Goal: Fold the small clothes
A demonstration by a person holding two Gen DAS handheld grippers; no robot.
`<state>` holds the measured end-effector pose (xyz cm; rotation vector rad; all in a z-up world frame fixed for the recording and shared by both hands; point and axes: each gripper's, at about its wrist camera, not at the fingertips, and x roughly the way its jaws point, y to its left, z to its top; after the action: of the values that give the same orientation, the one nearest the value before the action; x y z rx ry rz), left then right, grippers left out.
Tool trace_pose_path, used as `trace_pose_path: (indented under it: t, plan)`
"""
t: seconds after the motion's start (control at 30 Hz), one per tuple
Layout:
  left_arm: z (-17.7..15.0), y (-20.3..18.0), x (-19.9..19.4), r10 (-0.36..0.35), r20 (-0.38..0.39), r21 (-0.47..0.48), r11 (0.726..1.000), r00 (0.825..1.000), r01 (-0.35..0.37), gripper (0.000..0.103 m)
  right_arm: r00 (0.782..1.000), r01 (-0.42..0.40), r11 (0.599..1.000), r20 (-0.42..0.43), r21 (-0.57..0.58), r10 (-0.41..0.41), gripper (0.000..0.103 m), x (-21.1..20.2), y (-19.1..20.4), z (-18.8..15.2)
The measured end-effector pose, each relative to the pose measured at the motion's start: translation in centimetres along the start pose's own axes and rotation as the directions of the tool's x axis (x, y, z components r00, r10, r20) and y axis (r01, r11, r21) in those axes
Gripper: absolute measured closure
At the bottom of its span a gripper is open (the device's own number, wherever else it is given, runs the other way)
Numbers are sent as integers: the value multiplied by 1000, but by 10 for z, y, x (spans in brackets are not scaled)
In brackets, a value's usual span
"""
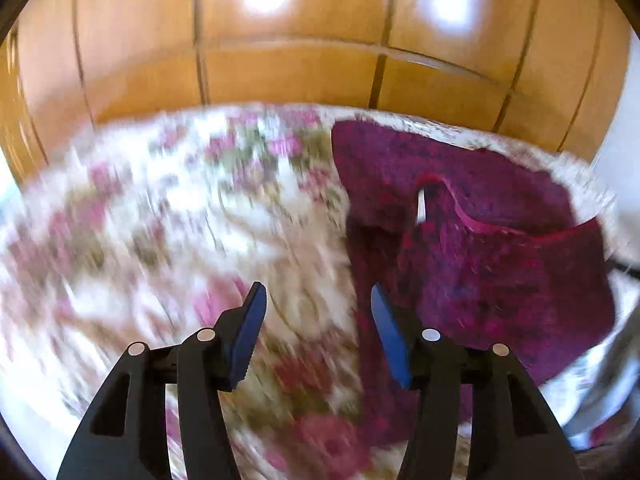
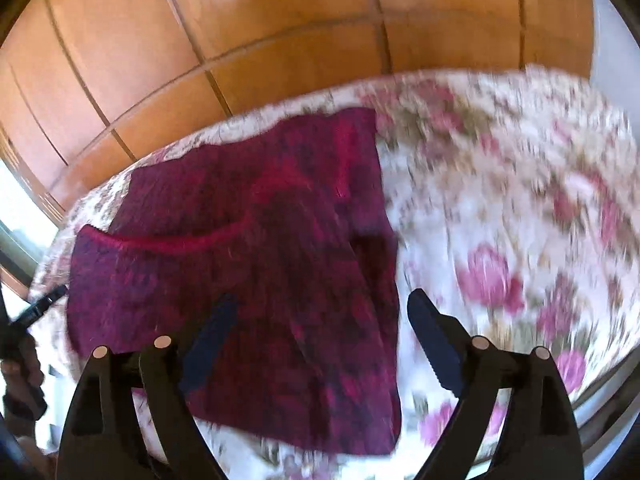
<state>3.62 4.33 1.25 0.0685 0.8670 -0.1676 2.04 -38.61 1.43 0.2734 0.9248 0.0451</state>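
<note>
A dark magenta knitted garment (image 1: pixel 480 248) lies folded on a floral bedspread (image 1: pixel 168 216), its red-trimmed edge running across the upper layer. In the left wrist view it fills the right half, and my left gripper (image 1: pixel 318 296) hangs open above its left edge with nothing between the blue pads. The right wrist view shows the same garment (image 2: pixel 256 264) at left and centre. My right gripper (image 2: pixel 324 304) stands wide open over its right edge, empty. Both views are blurred by motion.
A wooden wardrobe (image 1: pixel 304 48) with panelled doors rises behind the bed. The floral bedspread (image 2: pixel 520 208) spreads to the right of the garment. A person's hand with the other gripper (image 2: pixel 28 320) shows at the far left of the right wrist view.
</note>
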Motion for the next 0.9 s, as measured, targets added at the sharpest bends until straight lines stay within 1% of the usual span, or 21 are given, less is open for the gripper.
trace_pose_path:
  t: [0.03, 0.07, 0.13, 0.17, 0.2, 0.23, 0.3, 0.47, 0.57, 0.6, 0.7, 0.77, 0.8, 0.83, 0.9]
  plan:
    - [6, -7, 2, 48, 14, 33, 998, 999, -49, 45, 1000, 2, 1000, 10, -10, -2, 13, 3, 6, 2]
    - [8, -8, 0, 59, 22, 48, 997, 998, -60, 45, 1000, 1, 1000, 17, -22, -1, 13, 7, 11, 3]
    - [13, -14, 1, 60, 36, 63, 996, 998, -63, 45, 1000, 19, 998, 21, -67, -18, 11, 16, 23, 5]
    - [16, -18, 1, 49, 37, 63, 997, 998, -51, 44, 999, 43, 995, 22, -89, -41, 10, 21, 27, 5]
    - [17, -21, 1, 41, 35, 63, 997, 999, -43, 42, 997, 72, 991, 21, -110, -70, 10, 26, 32, 5]
    - [17, -22, 3, 40, 34, 62, 997, 999, -42, 41, 996, 84, 989, 18, -118, -82, 10, 29, 33, 5]
    - [20, -24, 8, 50, 30, 61, 997, 998, -52, 41, 995, 97, 990, 12, -107, -96, 10, 36, 30, 4]
    - [21, -24, 11, 57, 19, 55, 997, 998, -57, 41, 995, 99, 994, 14, -55, -99, 10, 45, 20, 8]
    - [21, -22, 13, 97, 16, 71, 993, 995, -98, 41, 995, 101, 994, 13, -36, -101, 10, 48, 17, 11]
    - [21, -21, 14, 100, 12, 70, 992, 995, -100, 41, 995, 104, 994, 15, -33, -104, 10, 48, 16, 12]
    - [19, -18, 17, 95, -3, 59, 994, 995, -95, 41, 993, 117, 993, 36, -31, -116, 10, 47, 17, 17]
    - [19, -17, 19, 104, -8, 61, 993, 995, -104, 41, 992, 122, 992, 47, -31, -120, 10, 46, 17, 19]
    - [19, -17, 20, 107, -11, 64, 992, 994, -106, 41, 988, 134, 991, 80, -30, -131, 11, 41, 19, 24]
    - [18, -17, 20, 110, -12, 66, 992, 994, -109, 41, 987, 133, 991, 93, -31, -130, 11, 39, 20, 27]
    - [19, -17, 21, 115, -10, 62, 992, 993, -114, 41, 984, 143, 989, 117, -43, -137, 15, 38, 23, 31]
